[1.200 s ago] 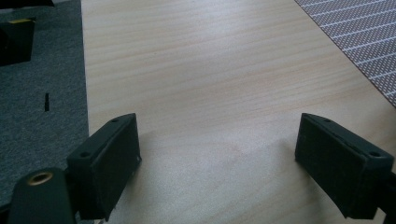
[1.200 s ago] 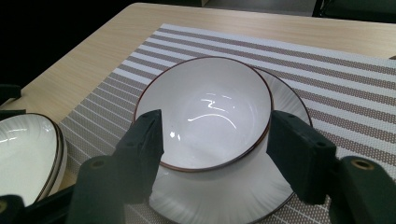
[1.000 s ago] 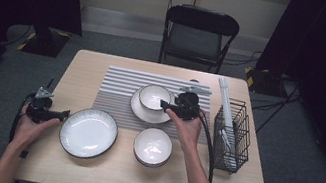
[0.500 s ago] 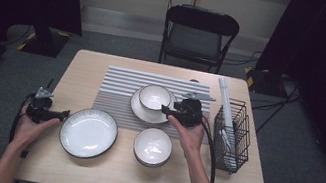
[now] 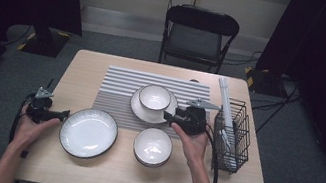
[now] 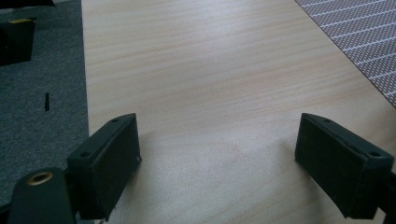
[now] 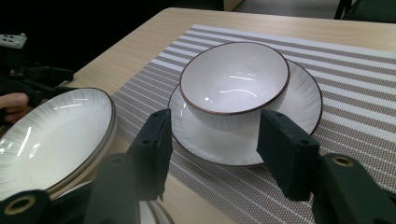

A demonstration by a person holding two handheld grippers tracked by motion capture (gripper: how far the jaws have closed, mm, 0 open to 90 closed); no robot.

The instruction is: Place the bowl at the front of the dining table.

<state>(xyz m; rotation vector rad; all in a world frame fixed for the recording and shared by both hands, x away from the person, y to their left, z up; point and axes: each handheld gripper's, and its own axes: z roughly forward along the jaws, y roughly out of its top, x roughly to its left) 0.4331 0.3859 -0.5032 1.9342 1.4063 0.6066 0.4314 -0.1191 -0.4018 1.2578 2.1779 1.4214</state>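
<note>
Fingers (image 7: 154, 144) of the right gripper (image 7: 210, 154) stand wide apart, just short of the plate (image 7: 289, 112) bearing a white bowl (image 7: 233, 79). The left gripper (image 6: 217, 163) gapes wide over bare table (image 6: 210, 70).

The high view looks forward and down from above the person's side, taking in the whole table (image 5: 86, 169) and a chair (image 5: 199, 37) beyond it. The left gripper view sits low and close over bare tabletop, with a corner of the striped mat (image 6: 359, 37) at upper right. The right gripper view looks closely across the mat at the bowl (image 7: 233, 77) on its plate (image 7: 299, 107); the high view shares these.
</note>
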